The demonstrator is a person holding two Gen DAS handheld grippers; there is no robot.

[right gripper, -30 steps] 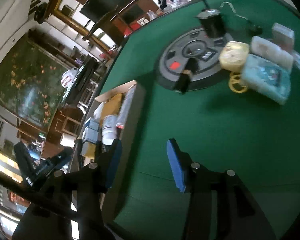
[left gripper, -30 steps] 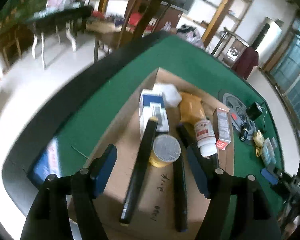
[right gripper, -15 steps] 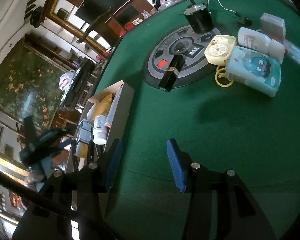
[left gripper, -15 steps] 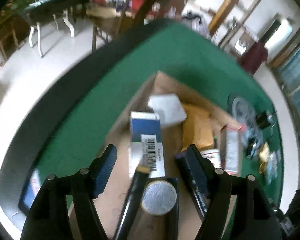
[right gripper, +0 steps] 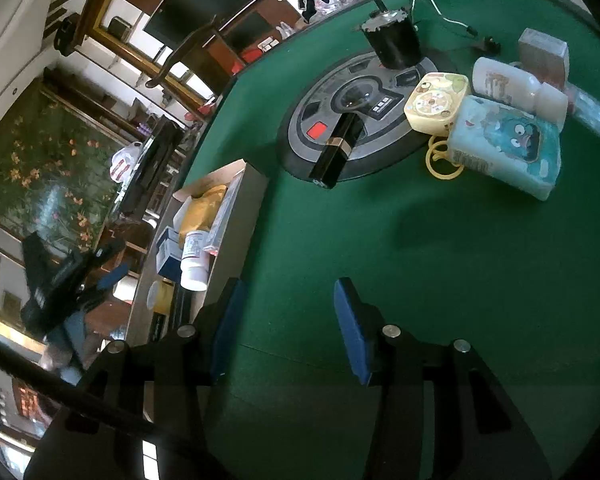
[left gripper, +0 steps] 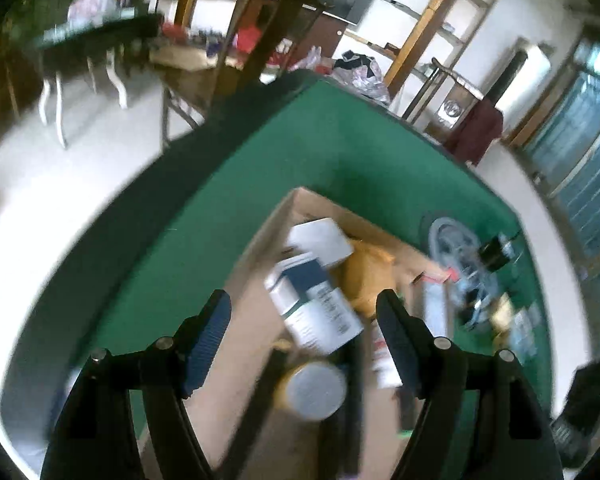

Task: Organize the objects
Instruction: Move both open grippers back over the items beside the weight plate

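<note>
the left gripper (left gripper: 304, 332) fingers are opening, empty, above the cardboard box (left gripper: 260, 248); they have lifted off the black sticks and tin inside. right gripper (right gripper: 286, 322) fingers apart, empty, beside the box; a black tube (right gripper: 336, 152) beyond it looks next.
</note>
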